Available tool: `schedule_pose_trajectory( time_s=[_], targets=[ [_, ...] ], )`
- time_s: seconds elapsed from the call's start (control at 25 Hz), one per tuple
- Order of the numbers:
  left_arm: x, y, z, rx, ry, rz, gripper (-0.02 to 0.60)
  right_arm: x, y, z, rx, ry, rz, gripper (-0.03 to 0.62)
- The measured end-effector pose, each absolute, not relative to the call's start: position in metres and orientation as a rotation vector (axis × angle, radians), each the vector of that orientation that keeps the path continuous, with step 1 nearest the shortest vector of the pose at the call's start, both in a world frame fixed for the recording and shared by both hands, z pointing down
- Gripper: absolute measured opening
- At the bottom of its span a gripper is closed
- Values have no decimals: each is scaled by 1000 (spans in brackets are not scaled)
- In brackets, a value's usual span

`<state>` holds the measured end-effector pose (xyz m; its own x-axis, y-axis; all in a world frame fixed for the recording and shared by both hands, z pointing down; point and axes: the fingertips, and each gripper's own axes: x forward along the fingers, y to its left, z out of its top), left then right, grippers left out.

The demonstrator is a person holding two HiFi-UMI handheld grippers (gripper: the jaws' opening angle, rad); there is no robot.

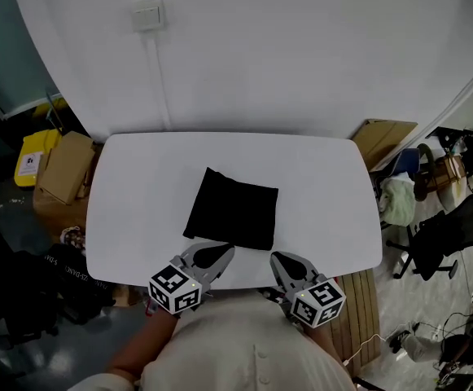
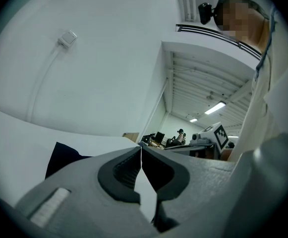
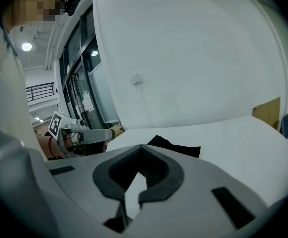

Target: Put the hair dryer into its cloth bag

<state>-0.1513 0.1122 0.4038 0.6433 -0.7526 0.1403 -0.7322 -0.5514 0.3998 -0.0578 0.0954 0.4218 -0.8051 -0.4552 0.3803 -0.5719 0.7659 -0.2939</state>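
I look steeply down on a white tabletop (image 1: 138,186) with a black cloth bag (image 1: 233,208) lying flat near the middle of the frame, slightly skewed. No hair dryer shows in any view, and I cannot tell whether it is inside the bag. My left tongs (image 1: 226,251) and right tongs (image 1: 277,257) sit at the lower centre, just short of the bag's near edge. Both pairs are closed tip to tip with nothing between them. The bag looks soft, light and limp. I judge it will sag and fold when lifted, so I would pinch a near corner or hem in each pair.
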Motion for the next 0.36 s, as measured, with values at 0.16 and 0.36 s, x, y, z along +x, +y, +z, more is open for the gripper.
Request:
schedule_pose_trajectory(
  time_s=[0.16, 0.36],
  targets=[
    [-163, 120, 398, 2443, -1178, -79, 12, -69, 98, 415, 783, -2689, 555, 15],
    [-181, 133, 394, 2441, -1191, -78, 12, -89, 105, 407, 761, -2706, 558, 15]
  ],
)
